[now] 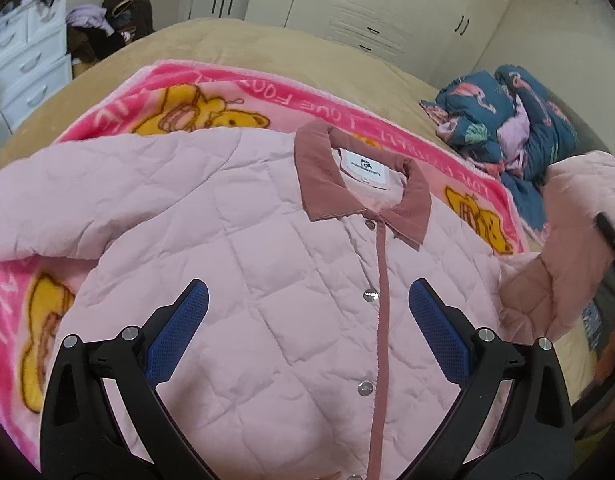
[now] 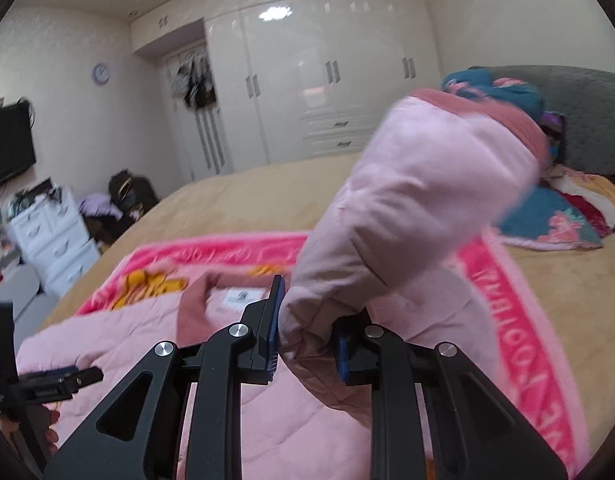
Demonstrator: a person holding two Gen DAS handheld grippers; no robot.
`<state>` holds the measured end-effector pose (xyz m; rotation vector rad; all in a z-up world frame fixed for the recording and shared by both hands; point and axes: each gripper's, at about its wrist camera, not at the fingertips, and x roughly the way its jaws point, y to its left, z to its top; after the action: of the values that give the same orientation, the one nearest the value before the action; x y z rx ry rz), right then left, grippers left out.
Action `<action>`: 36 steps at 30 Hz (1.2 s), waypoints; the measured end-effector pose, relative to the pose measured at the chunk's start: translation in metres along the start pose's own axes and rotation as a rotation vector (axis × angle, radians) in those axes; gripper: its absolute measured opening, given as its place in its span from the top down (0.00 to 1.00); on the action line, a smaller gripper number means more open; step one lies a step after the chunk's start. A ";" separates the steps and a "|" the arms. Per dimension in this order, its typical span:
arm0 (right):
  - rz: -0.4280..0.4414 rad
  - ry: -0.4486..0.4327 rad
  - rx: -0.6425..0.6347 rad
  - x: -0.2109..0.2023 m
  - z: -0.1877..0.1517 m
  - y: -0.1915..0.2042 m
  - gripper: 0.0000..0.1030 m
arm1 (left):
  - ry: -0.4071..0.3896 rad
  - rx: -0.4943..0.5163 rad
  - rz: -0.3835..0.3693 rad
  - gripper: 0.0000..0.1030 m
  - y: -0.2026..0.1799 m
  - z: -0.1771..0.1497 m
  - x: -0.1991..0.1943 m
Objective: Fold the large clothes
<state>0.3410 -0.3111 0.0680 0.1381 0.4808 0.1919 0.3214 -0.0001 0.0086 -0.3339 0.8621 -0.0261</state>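
Here, tan bed (image 1: 243,46) — pink blanket (image 1: 243,92); left jaws spread, right jaws apparently pinching jacket sleeve (image 2: 407,208).

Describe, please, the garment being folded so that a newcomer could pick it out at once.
On the wide tan bed lies a bright pink cartoon blanket, and spread over it is the pale pink quilted jacket. Unlike the crumpled blue flamingo-print bedding nearby, it has a dusty-rose collar, a matching front strip with silver snaps, and one sleeve lifted in the right gripper.
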 end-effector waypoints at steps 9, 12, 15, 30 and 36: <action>0.062 0.128 -0.055 0.056 -0.051 0.064 0.80 | 0.031 -0.105 -0.092 0.09 0.034 0.004 0.014; 0.080 0.189 -0.078 0.079 -0.075 0.089 0.81 | 0.036 -0.139 -0.132 0.09 0.043 0.006 0.015; 0.097 0.238 -0.105 0.094 -0.097 0.109 0.81 | 0.034 -0.178 -0.198 0.09 0.048 0.007 0.015; 0.205 0.436 -0.120 0.105 -0.147 0.144 0.22 | 0.113 -0.261 -0.300 0.09 0.058 -0.002 0.047; 0.241 0.463 -0.104 0.062 -0.150 0.129 0.19 | 0.179 -0.294 -0.362 0.09 0.050 -0.013 0.071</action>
<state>0.3051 -0.1598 -0.0683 0.0475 0.9138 0.4901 0.3524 0.0326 -0.0667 -0.7701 0.9747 -0.2706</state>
